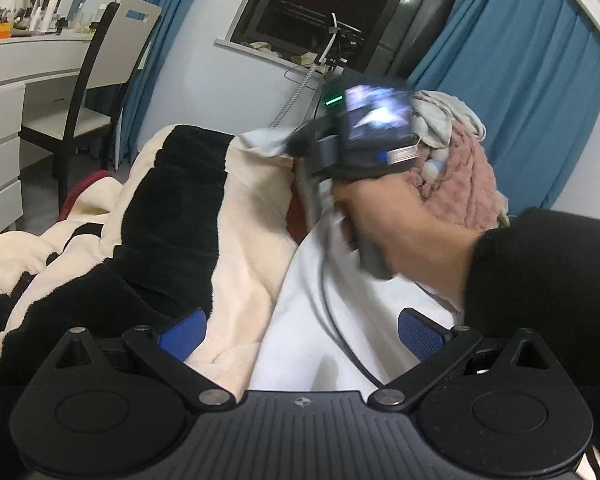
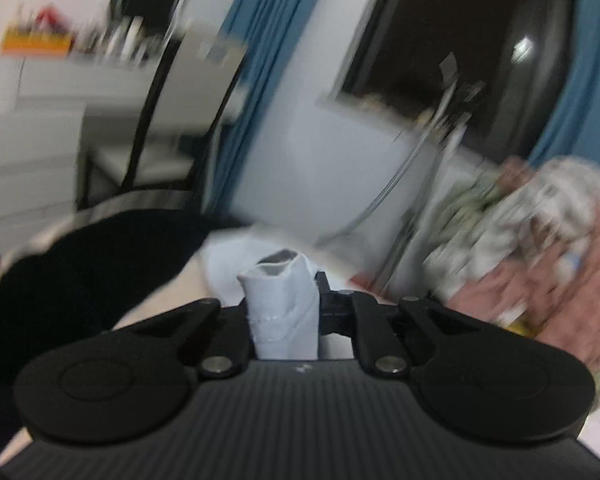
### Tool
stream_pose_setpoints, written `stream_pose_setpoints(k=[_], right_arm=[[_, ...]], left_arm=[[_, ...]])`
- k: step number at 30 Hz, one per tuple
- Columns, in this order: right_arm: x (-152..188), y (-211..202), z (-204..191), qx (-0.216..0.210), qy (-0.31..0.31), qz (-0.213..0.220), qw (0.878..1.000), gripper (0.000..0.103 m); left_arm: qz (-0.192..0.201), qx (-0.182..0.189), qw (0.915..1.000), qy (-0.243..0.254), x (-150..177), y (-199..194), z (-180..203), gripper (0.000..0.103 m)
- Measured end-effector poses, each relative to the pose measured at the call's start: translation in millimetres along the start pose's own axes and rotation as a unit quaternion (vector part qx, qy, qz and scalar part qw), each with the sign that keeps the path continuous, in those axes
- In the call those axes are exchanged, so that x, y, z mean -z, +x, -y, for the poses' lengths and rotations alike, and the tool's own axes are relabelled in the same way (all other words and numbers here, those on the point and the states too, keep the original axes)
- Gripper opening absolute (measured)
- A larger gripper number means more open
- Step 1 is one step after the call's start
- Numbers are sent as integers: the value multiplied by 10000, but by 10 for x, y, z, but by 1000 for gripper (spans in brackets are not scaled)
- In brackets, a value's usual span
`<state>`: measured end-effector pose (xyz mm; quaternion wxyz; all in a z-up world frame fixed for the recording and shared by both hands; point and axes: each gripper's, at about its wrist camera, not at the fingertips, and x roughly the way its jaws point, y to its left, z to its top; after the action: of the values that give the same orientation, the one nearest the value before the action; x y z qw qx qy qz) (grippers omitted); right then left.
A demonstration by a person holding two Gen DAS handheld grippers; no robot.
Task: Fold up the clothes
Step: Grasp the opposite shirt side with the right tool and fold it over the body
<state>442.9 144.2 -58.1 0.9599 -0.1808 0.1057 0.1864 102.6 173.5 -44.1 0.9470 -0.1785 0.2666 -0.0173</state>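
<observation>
A white garment (image 1: 320, 312) lies on the bed in front of me, running up toward the right hand. My left gripper (image 1: 300, 328) is open, its blue pads (image 1: 184, 332) on either side of the cloth near its lower part. In the left wrist view the right gripper (image 1: 288, 146) is held by a hand further back and pinches a far part of the white garment. In the blurred right wrist view my right gripper (image 2: 284, 304) is shut on a bunched fold of the white garment (image 2: 284, 312).
A cream and black blanket (image 1: 172, 208) covers the bed on the left. A pile of pink and pale clothes (image 1: 460, 160) lies at the back right. A chair (image 1: 100, 92) and a white dresser (image 1: 4, 112) stand at the left; blue curtains (image 1: 520, 80) flank a dark window.
</observation>
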Motion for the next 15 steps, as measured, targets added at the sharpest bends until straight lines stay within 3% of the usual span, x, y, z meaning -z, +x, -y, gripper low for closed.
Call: stream_pose_setpoints(k=[3,6,11,15], right_arm=[[-22,-441,525,598,631,585,9945,8],[159,-779,1133,1349,1498,791,9763,8],[894,-893,2092,2287,3003,147,9259,8],[1524,-777,2400,2532,3168,-498,9127,10]], left_arm=[[-13,71,9999,80,35,-23,65,103],[-25,154,9998,157,71,-43,128,103],[-47,291,9992,284,131,-77,234,103],[-63,401,9984,385,180,-105,319,103]])
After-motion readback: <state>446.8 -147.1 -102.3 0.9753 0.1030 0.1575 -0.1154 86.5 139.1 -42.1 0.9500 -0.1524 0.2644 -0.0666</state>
